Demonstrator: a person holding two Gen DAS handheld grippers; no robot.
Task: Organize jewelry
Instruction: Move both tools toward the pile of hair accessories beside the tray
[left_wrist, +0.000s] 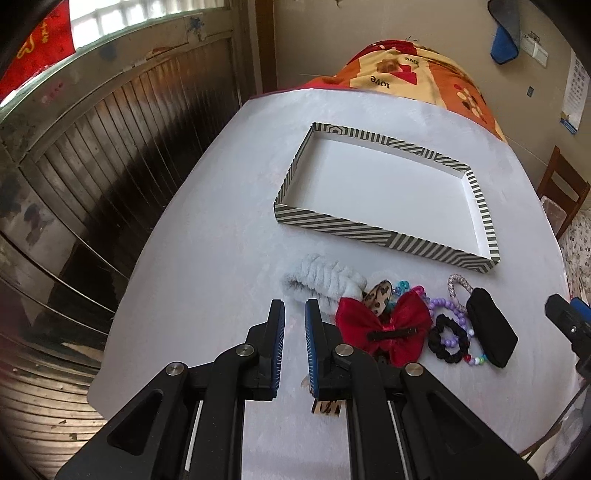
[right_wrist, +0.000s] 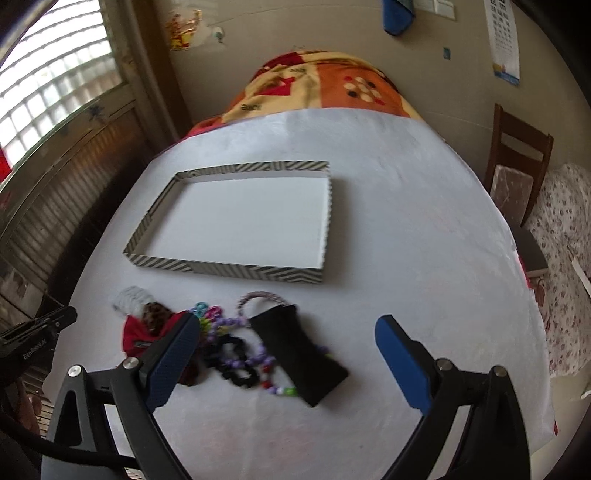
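Note:
A pile of accessories lies on the white table: a red bow clip (left_wrist: 384, 325), a grey fluffy scrunchie (left_wrist: 321, 284), a leopard clip (left_wrist: 380, 297), a black scrunchie (left_wrist: 448, 341), purple and coloured bead bracelets (left_wrist: 450, 306) and a black pouch (left_wrist: 491, 332). A striped shallow tray (left_wrist: 332, 223) stands beyond them, empty. My left gripper (left_wrist: 294, 314) hovers just left of the bow, its jaws a narrow gap apart and empty. My right gripper (right_wrist: 288, 334) is wide open above the black pouch (right_wrist: 295, 354) and the black scrunchie (right_wrist: 232, 363). The tray (right_wrist: 229, 267) shows there too.
An orange patterned blanket (left_wrist: 417, 74) lies past the table's far end. A wooden chair (right_wrist: 517, 166) stands at the right. A metal-slatted door (left_wrist: 92, 147) is on the left. A leopard-print piece (left_wrist: 327, 406) shows under my left gripper.

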